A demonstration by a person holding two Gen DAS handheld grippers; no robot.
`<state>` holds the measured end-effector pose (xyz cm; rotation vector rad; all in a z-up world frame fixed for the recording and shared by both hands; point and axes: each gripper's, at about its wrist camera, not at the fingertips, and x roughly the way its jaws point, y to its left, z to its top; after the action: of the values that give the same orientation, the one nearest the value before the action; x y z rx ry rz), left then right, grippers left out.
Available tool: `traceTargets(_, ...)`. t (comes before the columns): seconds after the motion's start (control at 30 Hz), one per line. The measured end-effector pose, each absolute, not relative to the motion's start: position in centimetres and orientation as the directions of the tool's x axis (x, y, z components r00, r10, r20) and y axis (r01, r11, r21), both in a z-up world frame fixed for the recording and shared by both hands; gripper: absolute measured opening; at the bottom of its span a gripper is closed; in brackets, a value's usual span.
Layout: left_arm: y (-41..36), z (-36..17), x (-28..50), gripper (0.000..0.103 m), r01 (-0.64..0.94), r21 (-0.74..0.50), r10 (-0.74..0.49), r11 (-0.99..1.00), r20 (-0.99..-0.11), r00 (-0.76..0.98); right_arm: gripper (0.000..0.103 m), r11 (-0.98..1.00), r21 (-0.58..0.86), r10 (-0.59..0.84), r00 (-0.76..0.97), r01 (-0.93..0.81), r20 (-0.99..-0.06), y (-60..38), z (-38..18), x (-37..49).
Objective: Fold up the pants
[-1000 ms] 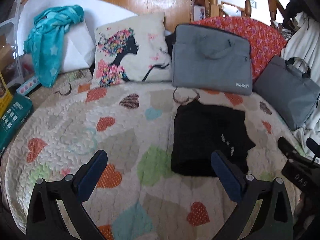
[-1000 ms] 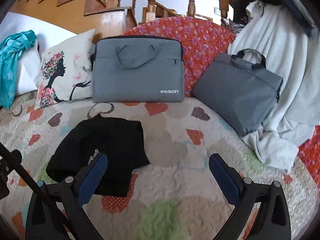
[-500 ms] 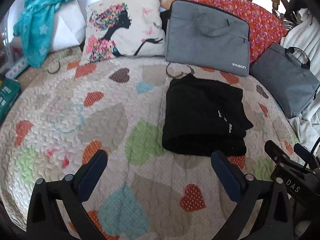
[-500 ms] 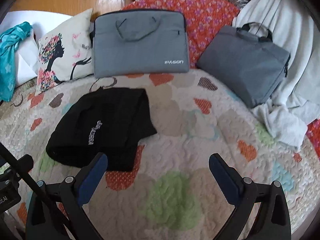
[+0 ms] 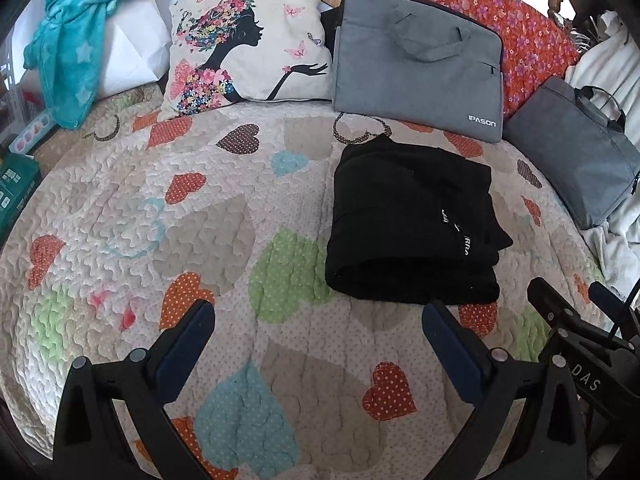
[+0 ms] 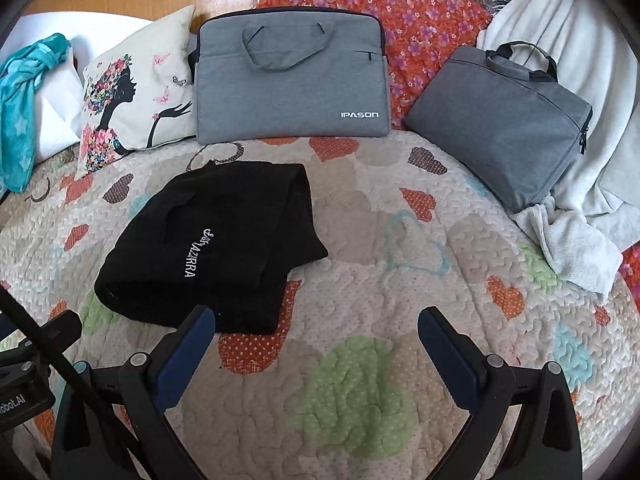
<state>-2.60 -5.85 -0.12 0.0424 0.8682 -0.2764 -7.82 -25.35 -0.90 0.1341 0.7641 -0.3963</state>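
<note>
Black pants (image 5: 408,220) lie folded into a compact stack on the heart-patterned quilt (image 5: 200,220), white lettering on top. They also show in the right wrist view (image 6: 216,240), left of centre. My left gripper (image 5: 318,332) is open and empty, above the quilt just near of the pants' left corner. My right gripper (image 6: 316,332) is open and empty, its left finger (image 6: 188,344) over the pants' near edge. Part of the right gripper shows at the lower right of the left wrist view (image 5: 580,344).
A printed pillow (image 5: 244,44), a grey IPASON laptop bag (image 5: 416,64), a red floral cushion (image 5: 532,36) and a second grey bag (image 6: 500,124) line the back. A teal cloth (image 5: 72,52) lies far left, white towels (image 6: 572,240) right.
Both grippers have tilted down and moved closer to the quilt, so the folded pants sit larger and nearer. The pants have not moved. Both stay open.
</note>
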Motion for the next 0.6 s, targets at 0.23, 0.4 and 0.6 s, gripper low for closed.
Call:
traceTargets(0.23,-5.8,-0.08,-2.57,0.103,0.257,-0.078,-0.225,0.963,-0.757,0.613,0.103,0.921,-0.023,-0.292,0.649,0.389,-0.702,-25.25,-1.19,-7.68)
traceTargets(0.4,-5.77,0.07,-2.68,0.103,0.255,-0.082,-0.227,0.963,-0.753,0.617,0.103,0.922,-0.026,-0.293,0.65,0.387,-0.702,-25.08,-1.24,-7.68)
traceTargets(0.6,-5.93,0.07,-2.72,0.103,0.261,-0.066,-0.22,0.963,-0.752,0.622,0.103,0.923,-0.027,-0.289,0.647,0.384,-0.706,-24.97,-1.34,-7.67)
